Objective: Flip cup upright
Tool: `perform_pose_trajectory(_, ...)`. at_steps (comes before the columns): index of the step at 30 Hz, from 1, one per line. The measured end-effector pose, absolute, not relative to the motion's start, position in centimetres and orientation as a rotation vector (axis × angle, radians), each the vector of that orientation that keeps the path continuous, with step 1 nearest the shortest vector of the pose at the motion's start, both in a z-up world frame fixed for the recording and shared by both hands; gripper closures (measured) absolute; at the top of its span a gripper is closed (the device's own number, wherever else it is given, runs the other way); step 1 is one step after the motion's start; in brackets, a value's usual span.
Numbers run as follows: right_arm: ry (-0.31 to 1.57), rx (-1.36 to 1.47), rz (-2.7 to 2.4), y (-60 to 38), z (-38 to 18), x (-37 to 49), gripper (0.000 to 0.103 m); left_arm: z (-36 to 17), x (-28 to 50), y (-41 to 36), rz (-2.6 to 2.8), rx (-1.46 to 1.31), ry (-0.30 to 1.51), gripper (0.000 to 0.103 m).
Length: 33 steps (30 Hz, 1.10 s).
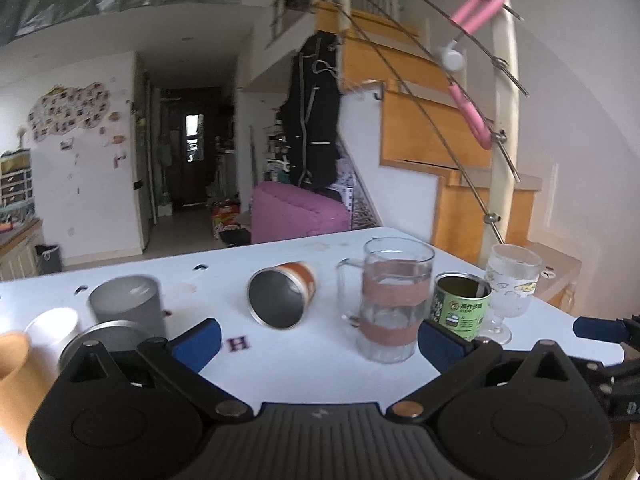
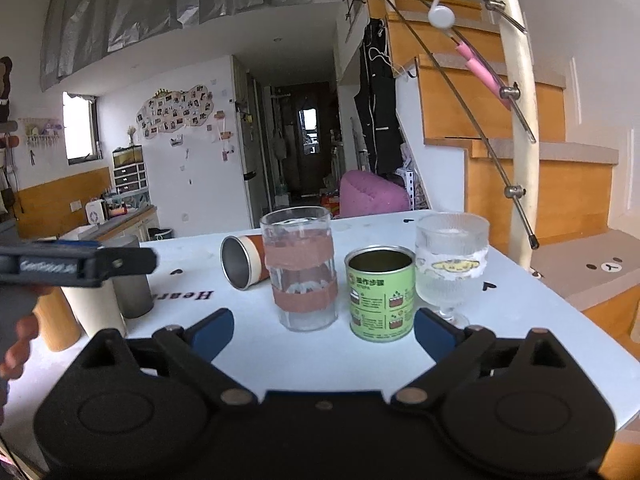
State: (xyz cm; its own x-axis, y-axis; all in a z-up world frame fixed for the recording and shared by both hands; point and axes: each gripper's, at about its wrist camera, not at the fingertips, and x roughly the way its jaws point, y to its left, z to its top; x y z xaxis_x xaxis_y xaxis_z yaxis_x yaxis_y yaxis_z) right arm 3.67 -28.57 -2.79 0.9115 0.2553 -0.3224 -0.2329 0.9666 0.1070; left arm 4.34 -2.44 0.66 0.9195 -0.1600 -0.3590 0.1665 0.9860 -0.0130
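1. Cup (image 1: 282,294), orange-brown and cream outside, dark metal inside: lying on its side on the white counter (image 1: 304,364), its open mouth turned toward the near edge and slightly left. In the right wrist view (image 2: 244,262) it lies partly behind the glass mug.
2. Glass mug (image 1: 390,300), clear, with a handle on its left side and two brownish tape bands: upright, just right of the cup. Right wrist view (image 2: 302,268).
3. Green tin (image 1: 462,306), lid off, printed label: upright, just beside the mug on its right. Right wrist view (image 2: 378,292).
4. Stemmed glass (image 1: 510,286), ribbed, with a yellow cartoon sticker: upright, right of the tin and near the counter's right edge. Right wrist view (image 2: 452,264).
5. Grey tumbler (image 1: 128,304): upright, well left of the cup.
6. White cup (image 1: 52,328) and a tan cup (image 1: 14,354): at the far left, partly blurred.
7. Left hand-held gripper (image 1: 320,338): blue-padded fingers spread wide apart, holding nothing, hovering at the near edge with the cup ahead and between the finger lines; nothing touched.
8. Right hand-held gripper (image 2: 324,328): fingers likewise spread apart and empty, facing the mug and tin.
9. Lettering on the counter (image 2: 194,295), dark red, reads upside down from the near side.
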Motion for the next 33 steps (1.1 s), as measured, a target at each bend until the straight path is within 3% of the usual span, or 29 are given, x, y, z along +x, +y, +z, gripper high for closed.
perform_pose_trajectory(33,0.305,0.003,0.186,-26.6,-2.9,1.3,0.005,-2.1,-0.2,-0.1,-0.061,-0.01,0.377,0.0)
